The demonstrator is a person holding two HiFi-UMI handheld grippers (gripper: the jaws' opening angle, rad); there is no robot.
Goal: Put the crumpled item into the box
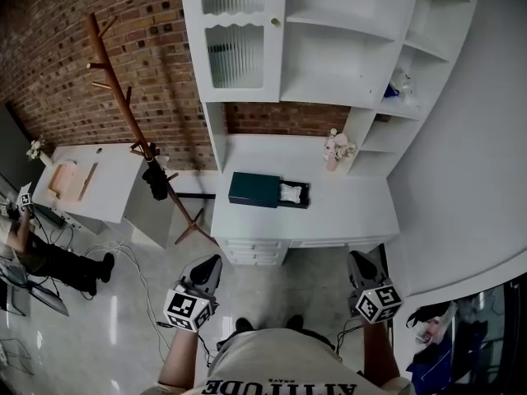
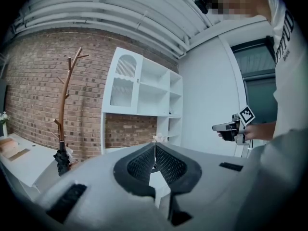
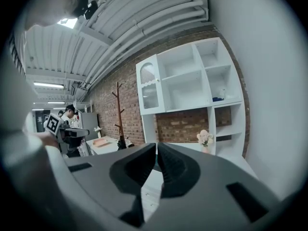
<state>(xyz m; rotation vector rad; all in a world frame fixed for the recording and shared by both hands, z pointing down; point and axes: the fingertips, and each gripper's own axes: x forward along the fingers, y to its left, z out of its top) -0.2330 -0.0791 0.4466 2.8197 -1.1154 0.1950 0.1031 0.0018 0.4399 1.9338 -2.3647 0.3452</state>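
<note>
A dark green box (image 1: 254,189) lies on the white desk (image 1: 354,208), far ahead of both grippers. A white crumpled item (image 1: 293,192) rests at the box's right end on a dark part; whether it lies inside I cannot tell. My left gripper (image 1: 214,262) is held low over the floor in front of the desk's drawers, jaws shut and empty (image 2: 155,146). My right gripper (image 1: 359,258) hangs level with it on the right, also shut with nothing between its jaws (image 3: 157,146). Each gripper shows in the other's view: the right gripper (image 2: 220,127) and the left gripper (image 3: 72,132).
A white shelf unit (image 1: 329,48) rises behind the desk against a brick wall. A small flower vase (image 1: 336,148) stands at the desk's back right. A wooden coat rack (image 1: 132,130) leans left of the desk. A low white table (image 1: 107,196), a seated person (image 1: 49,257) and floor cables (image 1: 136,274) are at the left.
</note>
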